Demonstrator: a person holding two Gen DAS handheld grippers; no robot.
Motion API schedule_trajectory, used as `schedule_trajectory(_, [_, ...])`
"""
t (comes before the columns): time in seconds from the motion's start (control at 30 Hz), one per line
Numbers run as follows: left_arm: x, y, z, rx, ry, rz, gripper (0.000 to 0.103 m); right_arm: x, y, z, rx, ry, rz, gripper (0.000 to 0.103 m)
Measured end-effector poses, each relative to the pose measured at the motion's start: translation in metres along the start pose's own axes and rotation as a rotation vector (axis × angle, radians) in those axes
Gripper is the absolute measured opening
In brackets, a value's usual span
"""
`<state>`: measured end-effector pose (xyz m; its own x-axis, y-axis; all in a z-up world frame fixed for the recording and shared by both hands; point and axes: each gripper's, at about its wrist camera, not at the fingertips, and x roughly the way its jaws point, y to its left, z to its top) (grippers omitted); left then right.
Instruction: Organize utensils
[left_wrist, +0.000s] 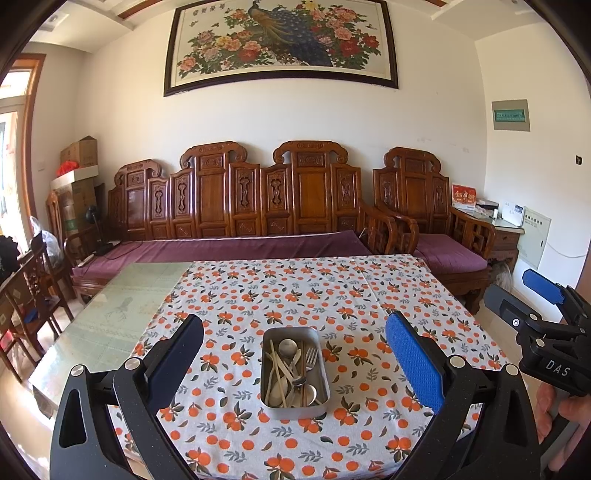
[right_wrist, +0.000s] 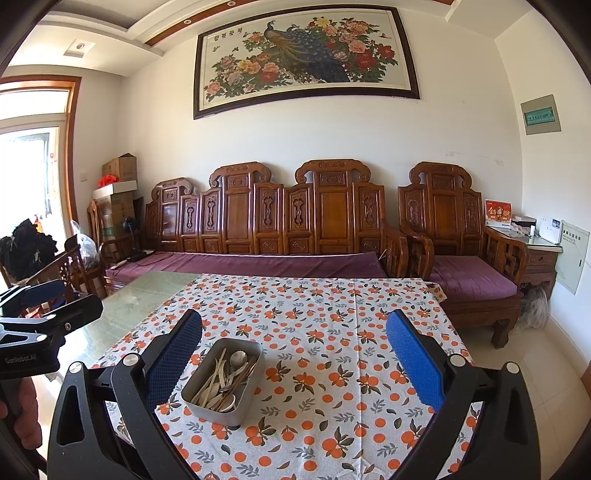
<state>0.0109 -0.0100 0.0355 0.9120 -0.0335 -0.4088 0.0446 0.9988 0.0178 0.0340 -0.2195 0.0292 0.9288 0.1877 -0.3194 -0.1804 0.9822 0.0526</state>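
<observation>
A metal tray sits on the orange-patterned tablecloth. It holds a heap of utensils: spoons, a fork, chopsticks and pale wooden pieces. My left gripper is open and empty, held above the near table edge with the tray between its fingers in view. In the right wrist view the tray and its utensils lie left of centre. My right gripper is open and empty, to the right of the tray. It also shows at the right edge of the left wrist view.
The cloth covers the right part of a glass-topped table. A carved wooden sofa with purple cushions stands behind it, an armchair at the right. Wooden chairs stand at the left.
</observation>
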Motion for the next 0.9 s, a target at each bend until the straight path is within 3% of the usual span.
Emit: schedule_trajectory(0.9, [0.0009, 0.0007, -0.0025, -0.004, 0.000, 0.005, 0.095, -0.0006, 0.0004, -0.0013, 0.004, -0.001, 0.000, 0.100])
